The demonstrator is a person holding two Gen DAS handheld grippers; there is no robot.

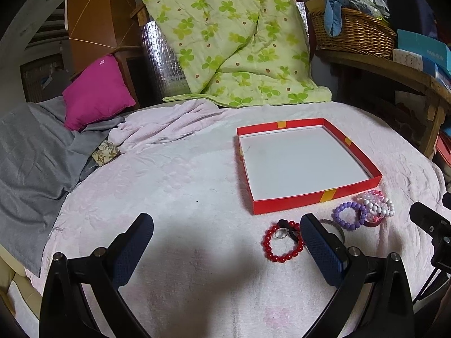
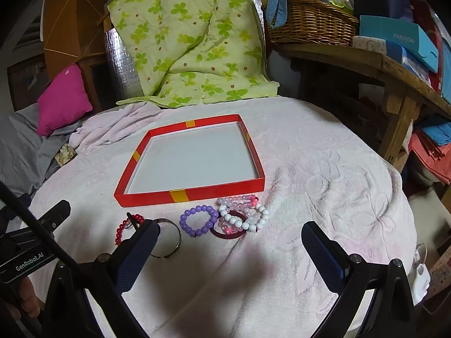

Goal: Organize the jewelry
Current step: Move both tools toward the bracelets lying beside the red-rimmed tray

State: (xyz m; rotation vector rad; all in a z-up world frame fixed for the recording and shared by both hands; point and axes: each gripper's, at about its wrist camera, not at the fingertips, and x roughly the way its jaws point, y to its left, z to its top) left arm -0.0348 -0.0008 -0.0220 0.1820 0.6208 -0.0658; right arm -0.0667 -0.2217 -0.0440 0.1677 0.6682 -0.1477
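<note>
The jewelry lay in a loose row on the pale pink blanket [image 2: 324, 174], just in front of the near wall of the red tray [image 2: 197, 193]. From the left came a red bead bracelet [image 1: 282, 242] with a small silver ring [image 1: 280, 234] inside its loop, then a thin metal bangle [image 2: 169, 236], a purple bead bracelet [image 2: 198, 221], and a tangled heap of a white bead bracelet [image 2: 248, 219], pink and clear beads [image 2: 239, 201] and a dark maroon band [image 2: 227, 235], these last touching and overlapping.

The tray's white floor was bare; nothing had been put in it. By that showing the sorting had not begun, and every piece remained to be lifted over the low wall and laid inside.

The left gripper [image 1: 225, 231] hovered above the blanket with its fingers spread wide and nothing between them, the red bracelet just beside its right finger [image 1: 318, 242]. The right gripper [image 2: 229, 239] was likewise spread and empty, its left finger [image 2: 141, 250] over the bangle and the purple bracelet and the heap lying ahead between its fingers.

A green clover quilt [image 2: 183, 36] and a wicker basket [image 2: 310, 22] stood well behind.
</note>
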